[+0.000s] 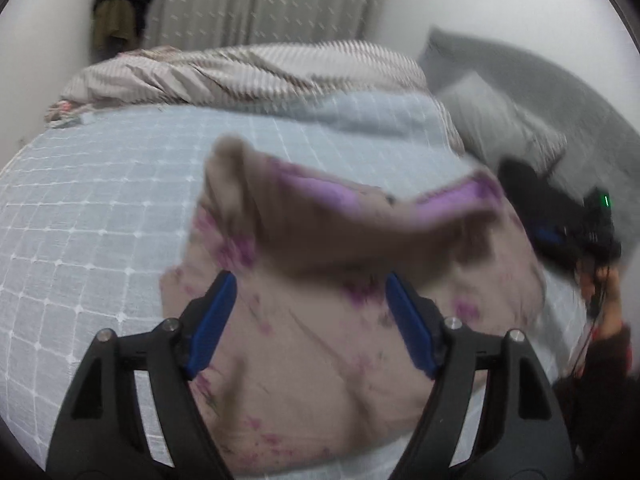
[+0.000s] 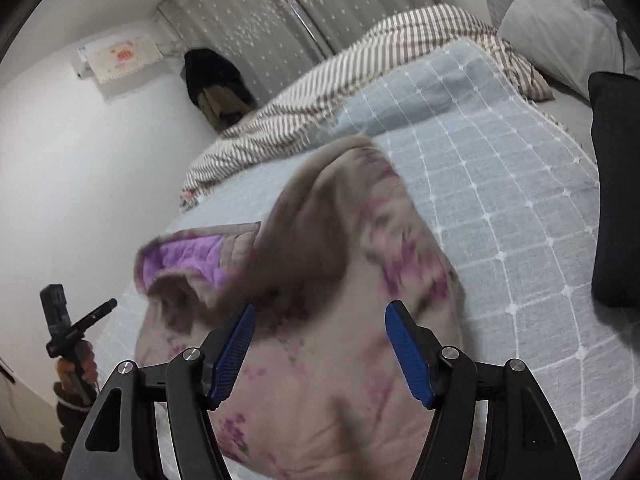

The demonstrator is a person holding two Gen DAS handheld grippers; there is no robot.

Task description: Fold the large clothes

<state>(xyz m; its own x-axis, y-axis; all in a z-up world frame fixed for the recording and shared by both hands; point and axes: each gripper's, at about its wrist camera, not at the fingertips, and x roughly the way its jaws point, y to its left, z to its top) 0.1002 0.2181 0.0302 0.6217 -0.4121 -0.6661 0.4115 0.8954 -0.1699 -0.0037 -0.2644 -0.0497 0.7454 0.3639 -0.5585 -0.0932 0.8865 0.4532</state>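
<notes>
Both grippers, left (image 1: 310, 286) and right (image 2: 320, 316), wide apart over blurred floral garment (image 1: 320, 340) on checked bedspread (image 1: 100, 220)

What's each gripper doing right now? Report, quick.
Left gripper: open, empty, over the floral garment.
Right gripper: open, empty, over the same garment.

Both cameras look forward along their own tongs, close above the bed (image 1: 80, 200). The left view faces the curtain (image 1: 260, 0) from the bed's near edge; the right view angles leftward. Both share the garment (image 1: 320, 340), striped quilt (image 2: 360, 64) and curtain.
</notes>
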